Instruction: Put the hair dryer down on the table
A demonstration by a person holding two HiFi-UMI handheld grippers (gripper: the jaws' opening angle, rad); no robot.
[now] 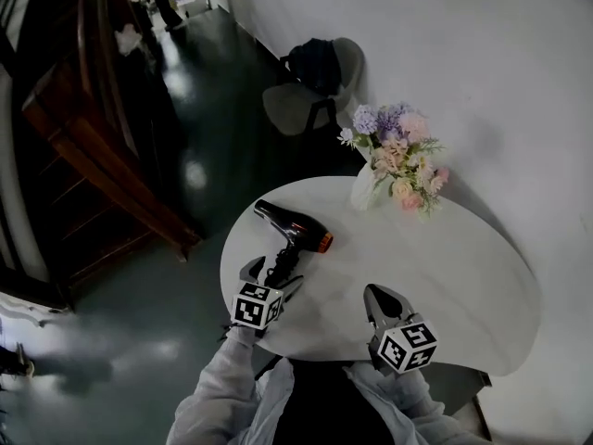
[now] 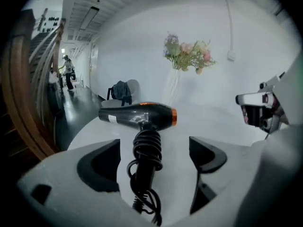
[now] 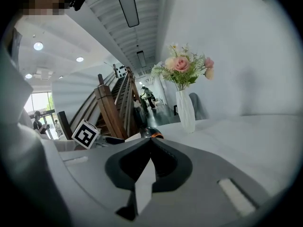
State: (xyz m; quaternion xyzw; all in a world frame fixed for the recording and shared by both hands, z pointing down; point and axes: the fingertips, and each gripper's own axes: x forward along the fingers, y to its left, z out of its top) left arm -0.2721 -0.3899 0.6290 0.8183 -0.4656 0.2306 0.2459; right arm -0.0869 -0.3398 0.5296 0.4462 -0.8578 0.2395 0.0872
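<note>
1. Fingers [image 2: 100, 167] of the left gripper [image 2: 154, 149] are standing wide apart, with open air showing between each dark pad and what lies between them. They are gripping nothing.
2. Lying flat on the white round table [image 1: 454, 276], near its left edge, is the black hair dryer [image 2: 137, 115]. Its handle, wrapped in coiled black cord, is running straight down the gap between the open fingers, and its end is pointing back toward the left gripper.
3. The dryer's barrel is lying crosswise to the handle on the far side of the fingers, with its orange-ringed end pointing right, toward the table's middle.
4. The long axis of the handle is lining up with the direction the left gripper is pointing. The dryer is looking set down already, so a straight pull back along that line should be clearing the cord without snagging it.
5. Further right, the right gripper [image 1: 384, 302] is hovering over the table's near edge, well apart from the dryer. Its fingers are pressing together with nothing between them. The left gripper is clearly the nearer one.
6. At the far edge, a white vase of pastel flowers [image 1: 398, 156] is standing upright, well beyond the dryer.
</note>
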